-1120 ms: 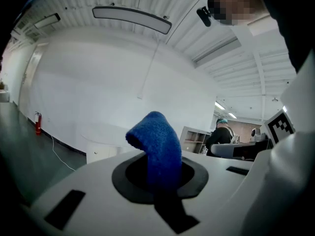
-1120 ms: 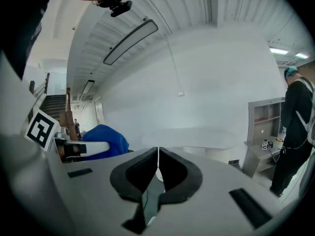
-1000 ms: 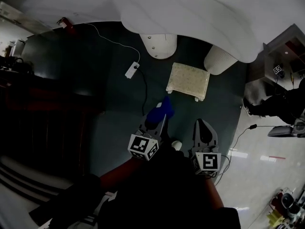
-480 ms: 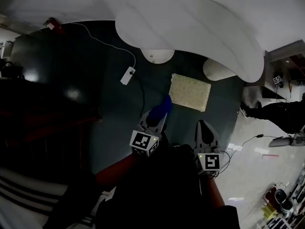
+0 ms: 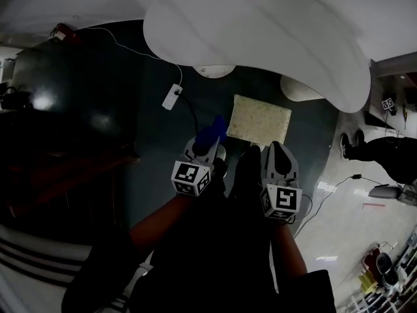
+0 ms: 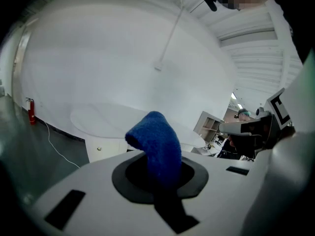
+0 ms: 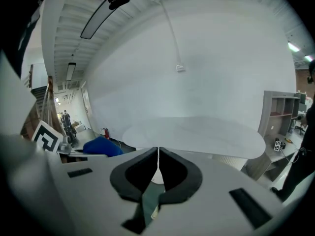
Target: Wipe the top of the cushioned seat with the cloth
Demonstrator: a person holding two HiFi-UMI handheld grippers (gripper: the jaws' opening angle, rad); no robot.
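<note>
Left hand-held gripper (image 5: 210,146) clamps the blue cloth (image 5: 212,131) near the seat (image 5: 262,119).

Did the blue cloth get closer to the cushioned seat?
Yes. The blue cloth, held by the left gripper, has moved forward toward the cushioned seat and is now beside its left edge, not on top.

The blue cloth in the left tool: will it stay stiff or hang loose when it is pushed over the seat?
Probably floppy: the cloth droops over at its top above the left tool, which is shut on it. Likely light, since one pinch carries all of it. Its fuzzy surface may drag on the seat rather than slide.
</note>
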